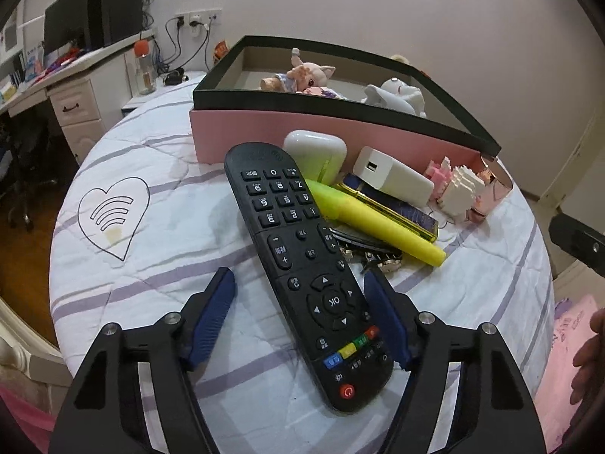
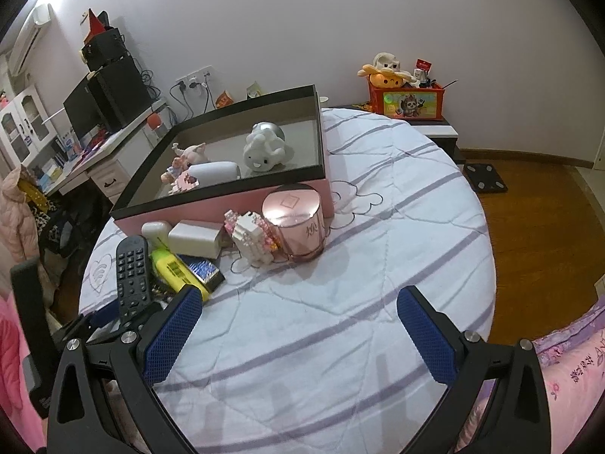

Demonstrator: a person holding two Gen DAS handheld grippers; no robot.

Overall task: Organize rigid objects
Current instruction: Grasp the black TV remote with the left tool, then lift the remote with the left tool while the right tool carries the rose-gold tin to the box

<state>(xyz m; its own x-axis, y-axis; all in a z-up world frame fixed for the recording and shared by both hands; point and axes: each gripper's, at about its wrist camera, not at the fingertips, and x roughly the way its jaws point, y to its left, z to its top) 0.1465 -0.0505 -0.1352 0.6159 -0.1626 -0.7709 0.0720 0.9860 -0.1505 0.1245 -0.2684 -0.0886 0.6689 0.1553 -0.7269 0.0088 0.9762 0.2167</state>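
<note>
A black remote (image 1: 302, 265) lies on the striped bedcover, one end propped on a pile of small things. My left gripper (image 1: 298, 282) straddles its lower half. The right finger is close against the remote's edge and the left finger stands well clear, so the jaws are open. The pile holds a yellow highlighter (image 1: 378, 223), a white earbud case (image 1: 315, 153), a white charger (image 1: 393, 176) and a blue-and-gold case (image 1: 397, 208). In the right wrist view my right gripper (image 2: 300, 295) hangs open over bare cover, to the right of the remote (image 2: 130, 268).
A pink box with a black rim (image 2: 227, 208) stands behind the pile and holds a pig doll (image 2: 189, 153) and a white elephant toy (image 2: 264, 151). A block figure (image 2: 251, 238) and a pink jar (image 2: 300, 223) sit before it. A desk (image 1: 72, 75) stands left of the bed.
</note>
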